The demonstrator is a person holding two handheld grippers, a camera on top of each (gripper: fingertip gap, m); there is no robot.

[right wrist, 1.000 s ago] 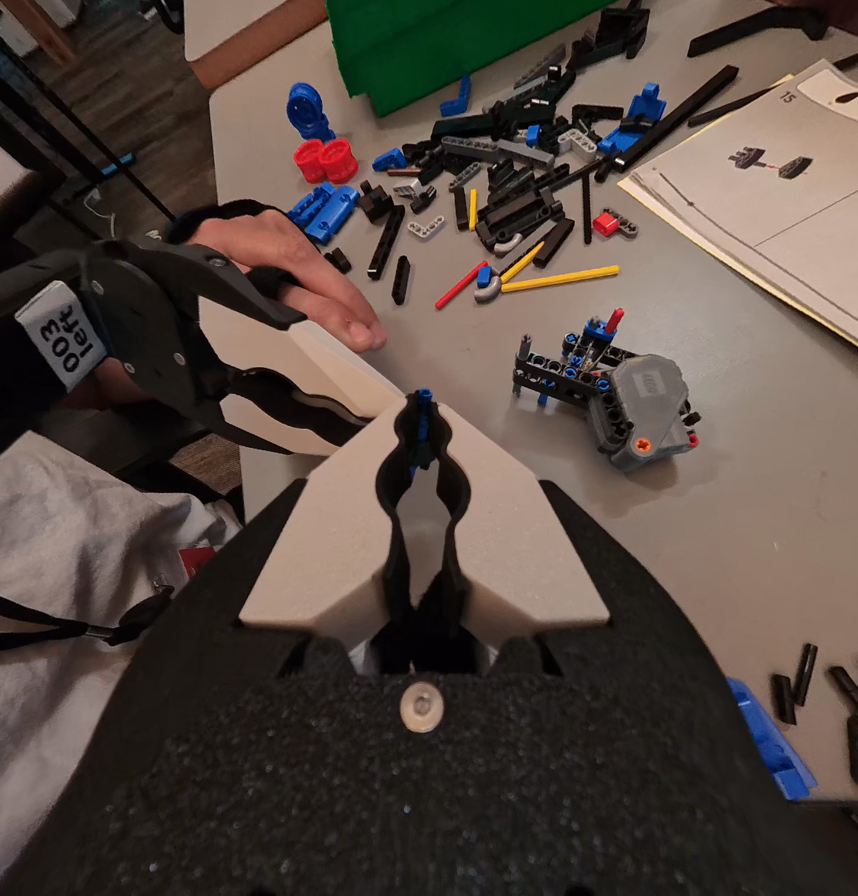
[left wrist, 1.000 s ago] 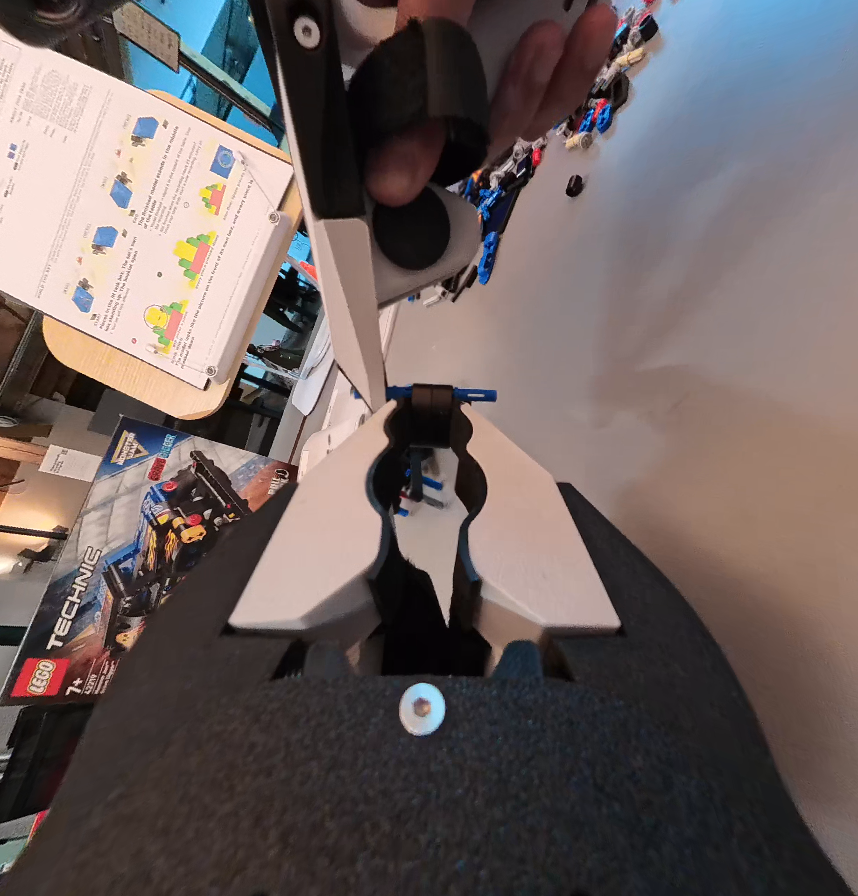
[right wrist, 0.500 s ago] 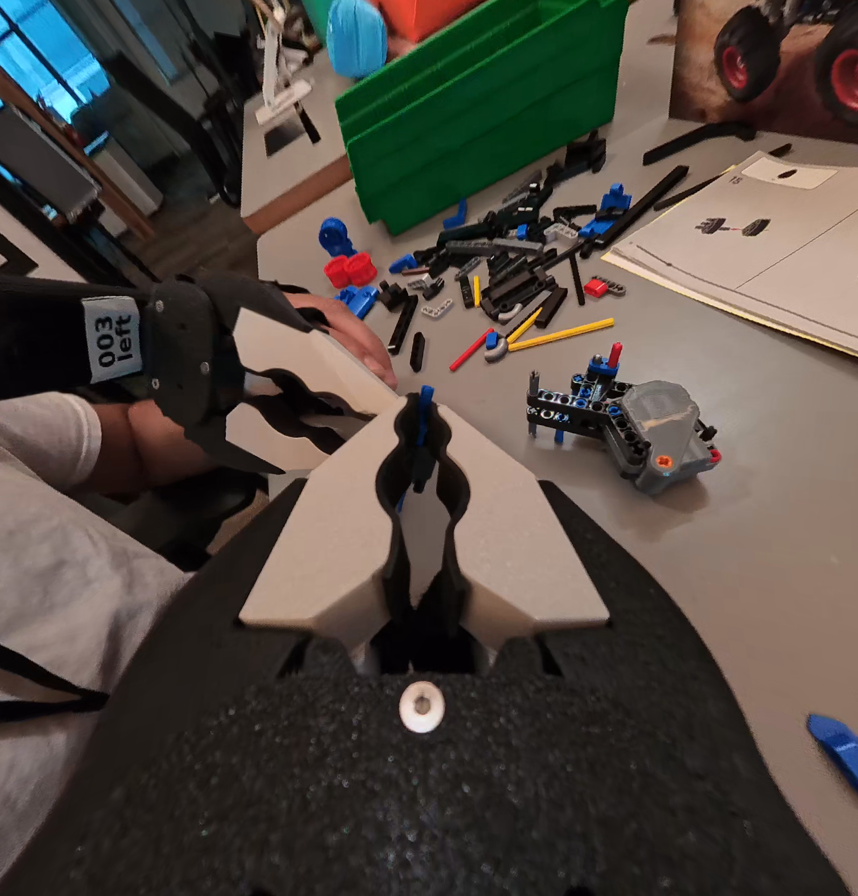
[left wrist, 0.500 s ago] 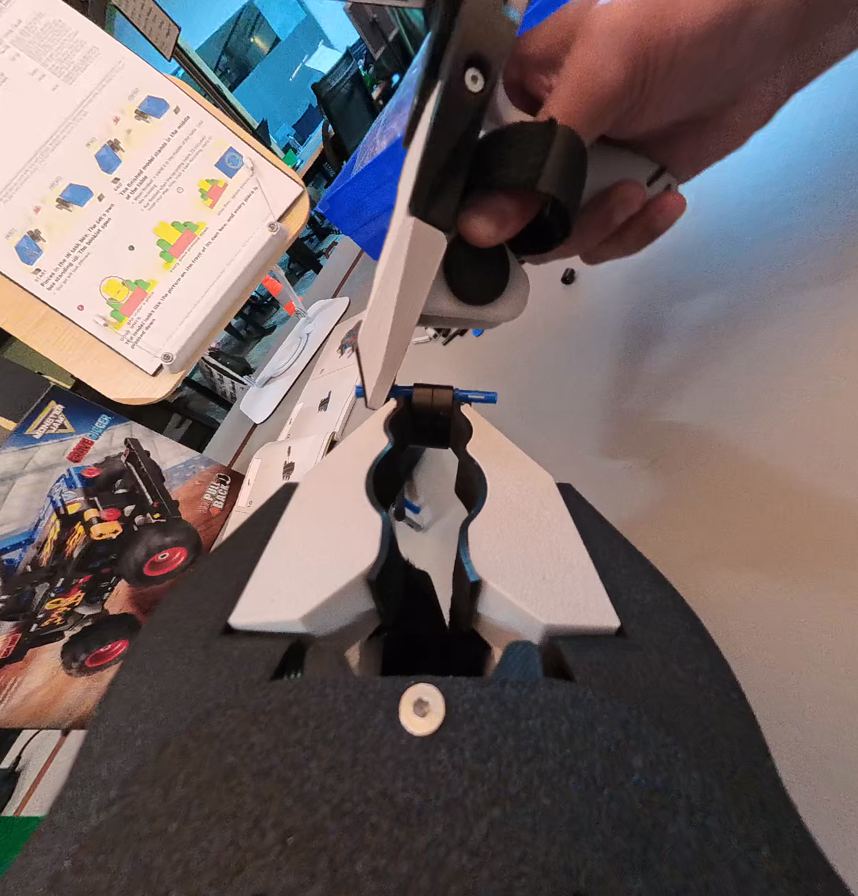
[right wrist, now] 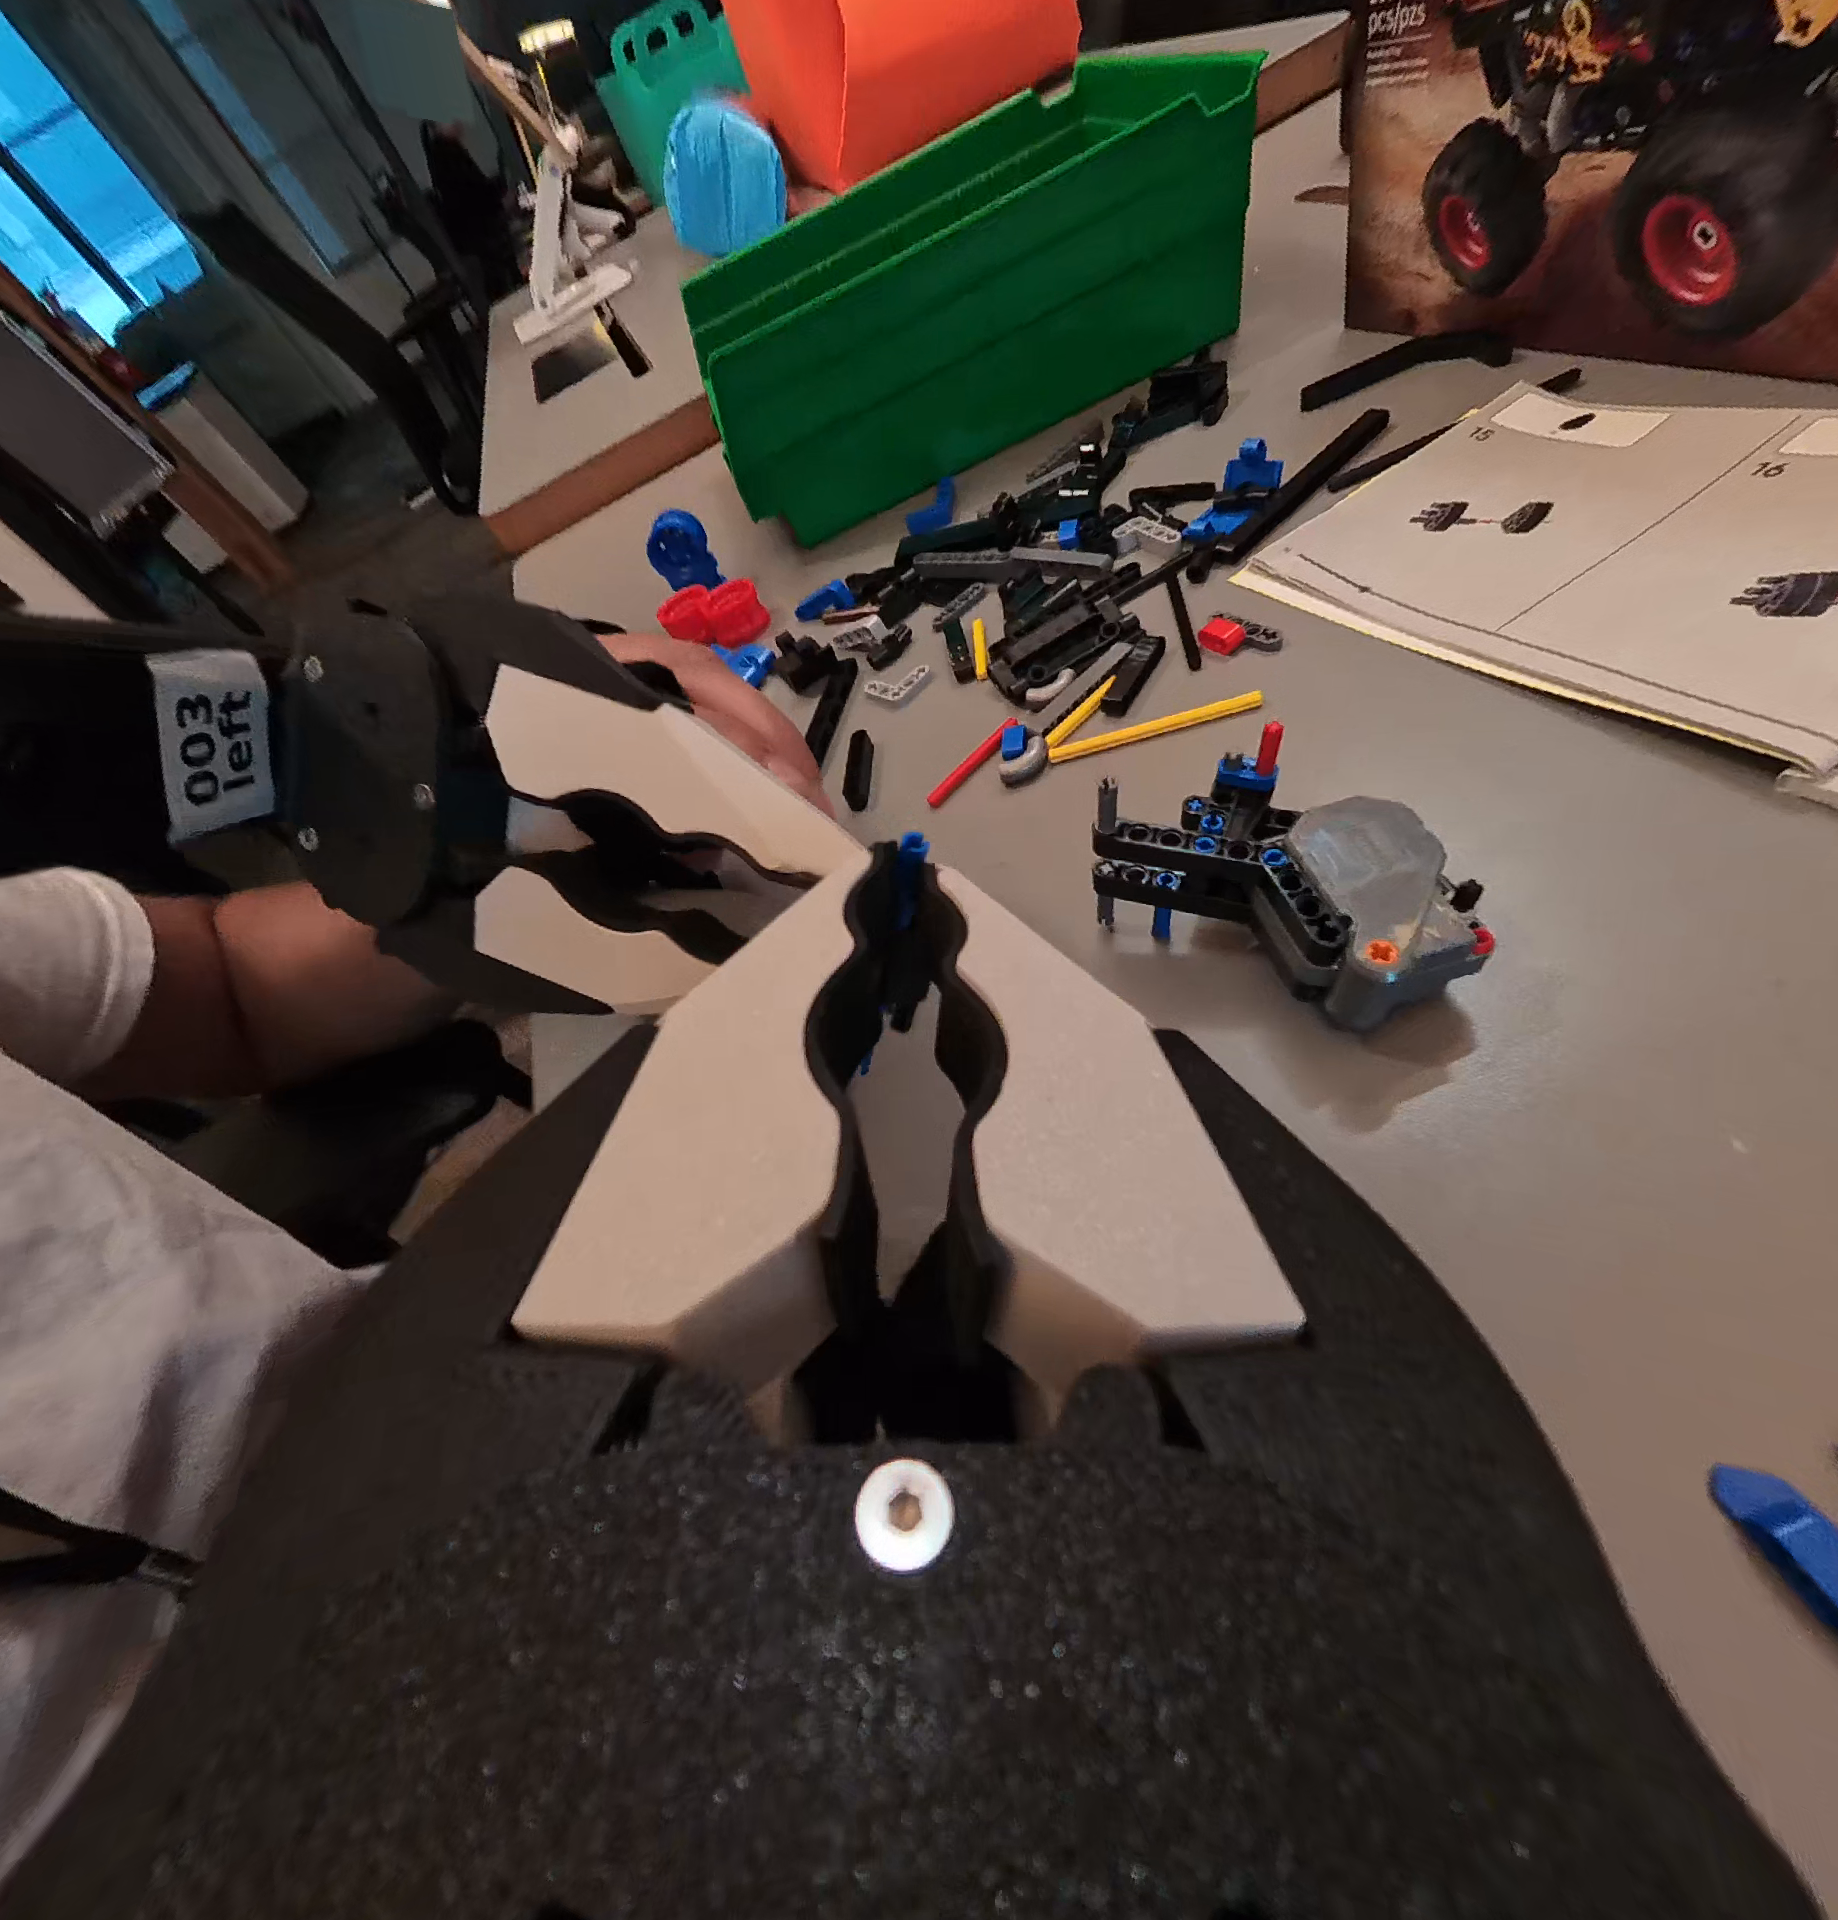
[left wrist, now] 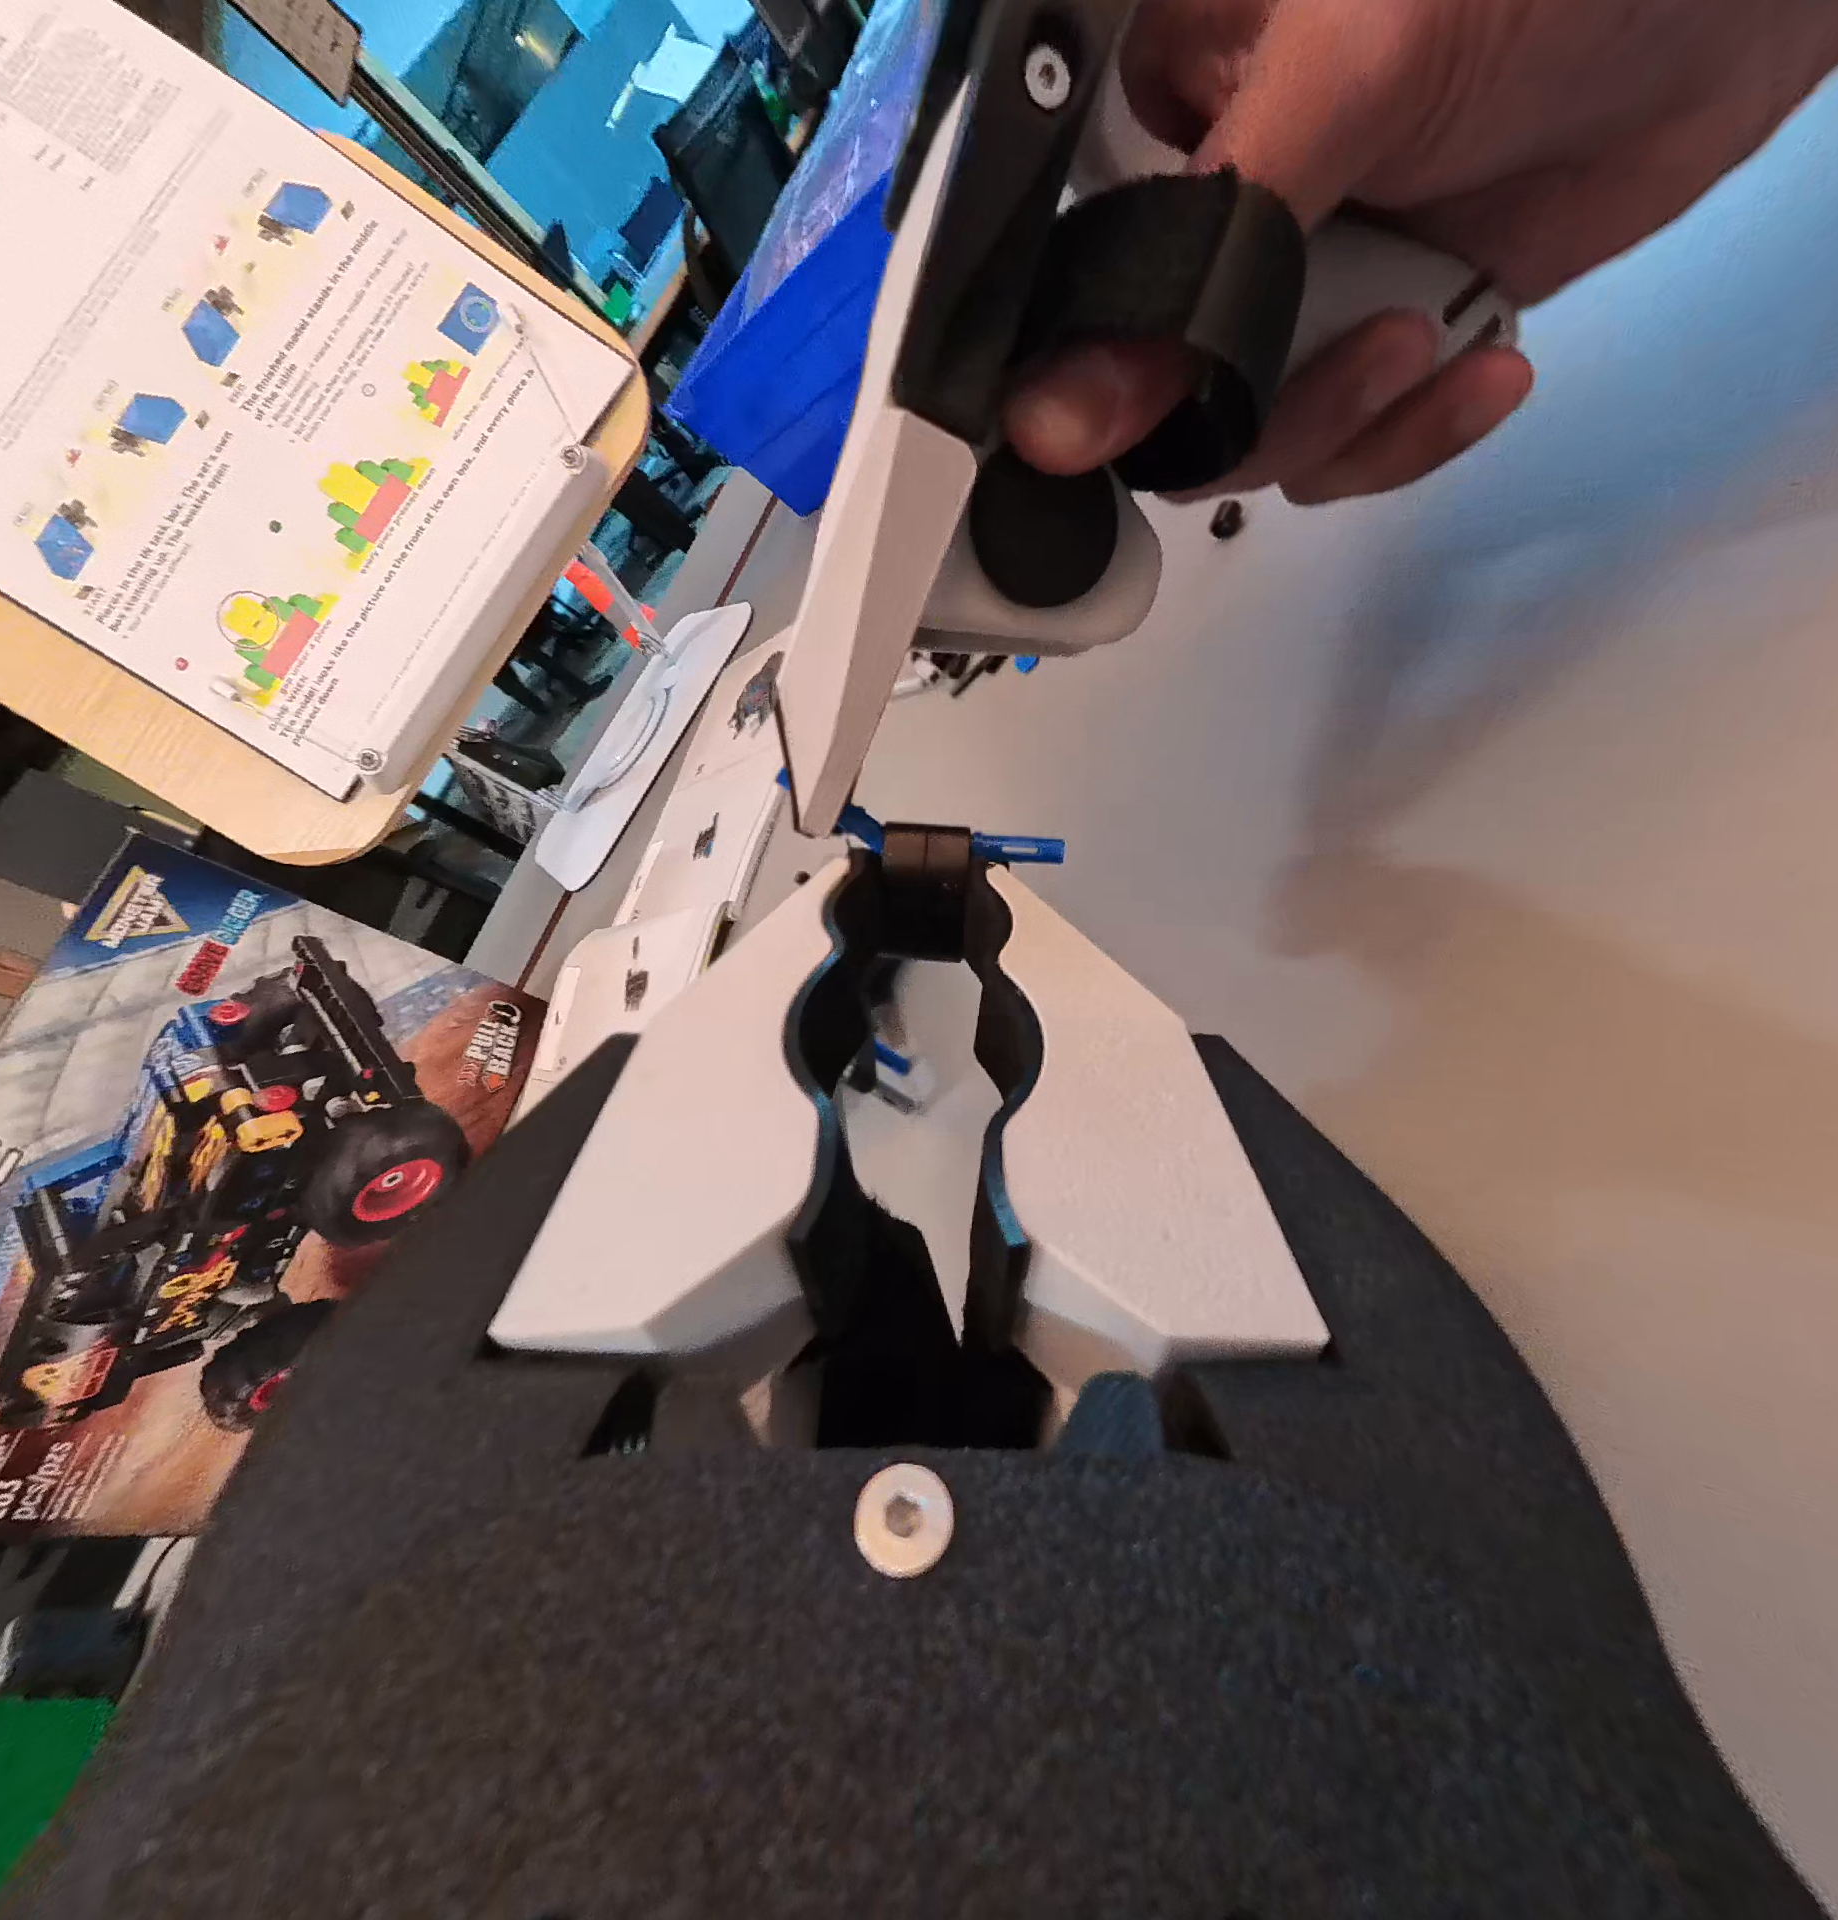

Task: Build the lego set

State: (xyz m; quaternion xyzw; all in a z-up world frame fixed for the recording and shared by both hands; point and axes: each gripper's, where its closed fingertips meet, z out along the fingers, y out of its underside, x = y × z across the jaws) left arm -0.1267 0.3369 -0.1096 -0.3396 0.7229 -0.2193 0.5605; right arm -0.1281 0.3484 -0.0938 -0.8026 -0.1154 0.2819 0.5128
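My left gripper (left wrist: pixel 925 873) is shut on a small black beam (left wrist: pixel 925 894) with a blue pin (left wrist: pixel 1019 850) through it, held above the table. My right gripper (right wrist: pixel 904 862) is shut on the blue pin (right wrist: pixel 910 857) of that same piece. Its white finger (left wrist: pixel 842 665) comes down from above in the left wrist view and meets the pin's left end. The left gripper (right wrist: pixel 790 883) comes in from the left in the right wrist view, tip to tip with mine. A partly built assembly (right wrist: pixel 1299 904) of black beams and a grey motor block lies on the table.
Loose parts (right wrist: pixel 1050 613) lie in front of a green bin (right wrist: pixel 977 281). An open instruction booklet (right wrist: pixel 1621 561) and the set's box (right wrist: pixel 1621 177) are at the right. A blue piece (right wrist: pixel 1798 1538) lies near the front edge. A picture board (left wrist: pixel 271 395) stands to the left.
Both grippers stay closed on the same piece. Both views have tilted, so more of the far table, the green bin and the box shows now.
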